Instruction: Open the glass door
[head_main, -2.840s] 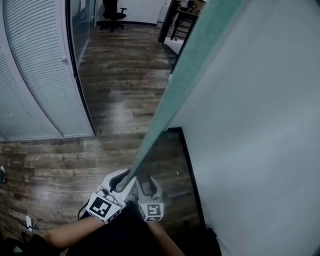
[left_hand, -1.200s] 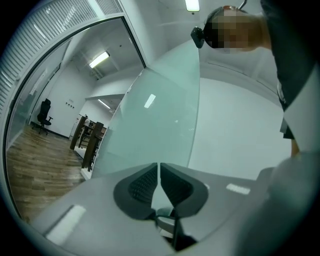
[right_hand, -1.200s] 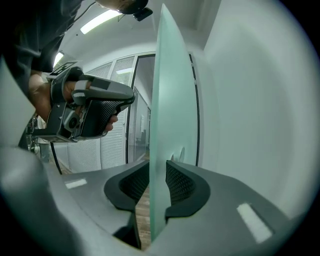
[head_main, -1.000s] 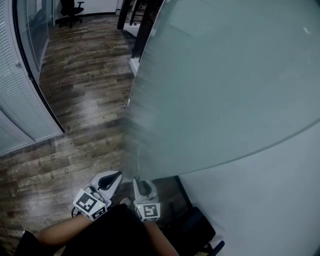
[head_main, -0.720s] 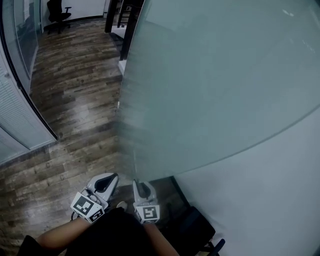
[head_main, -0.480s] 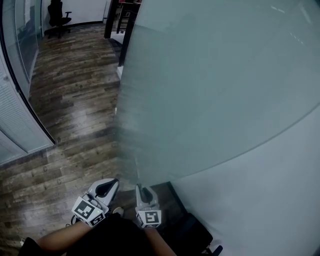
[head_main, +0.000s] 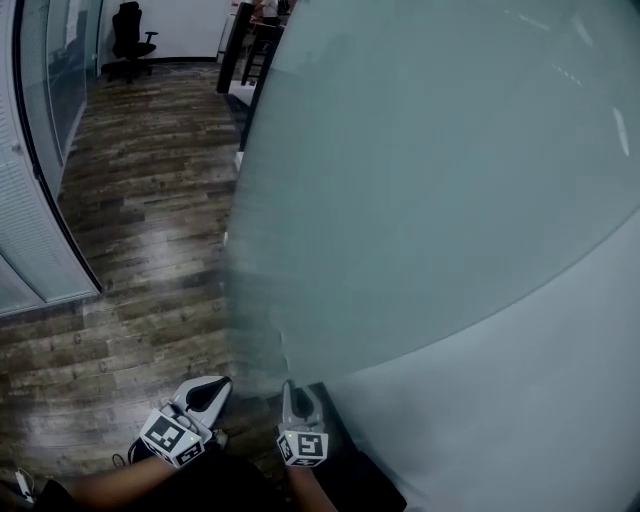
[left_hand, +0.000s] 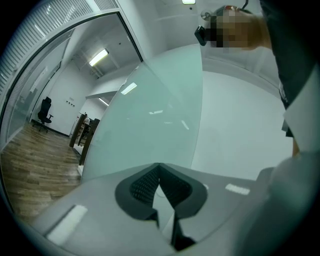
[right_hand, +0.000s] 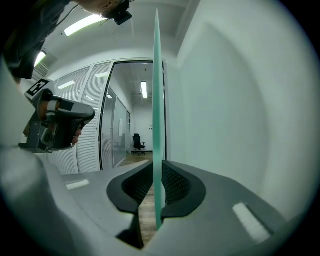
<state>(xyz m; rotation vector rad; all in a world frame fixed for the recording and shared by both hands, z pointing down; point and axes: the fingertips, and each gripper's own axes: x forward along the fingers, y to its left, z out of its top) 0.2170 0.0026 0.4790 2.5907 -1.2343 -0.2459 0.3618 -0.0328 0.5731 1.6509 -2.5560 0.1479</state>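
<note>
1. Swinging wide: the glass door now fills most of the head view with its frosted face. 2.8 s ago it showed there only as a thin green strip, edge-on.
2. Both grippers sit lower in the head view than a second ago. The office chair has shifted rightward along the top edge.
3. Right gripper: its jaws have just been closing. In the right gripper view the door's green edge stands upright between them, and the dark pads meet the pane on both sides at their tips.
4. Left gripper: in the left gripper view its jaws are closed tip to tip with nothing between them. It is just beside the right gripper, off the door, on the wood floor side.
5. Door position: the pane's free edge is at the right gripper, and its face lies between the white wall and the open corridor.
6. Slatted partition runs along the corridor's far left.
</note>
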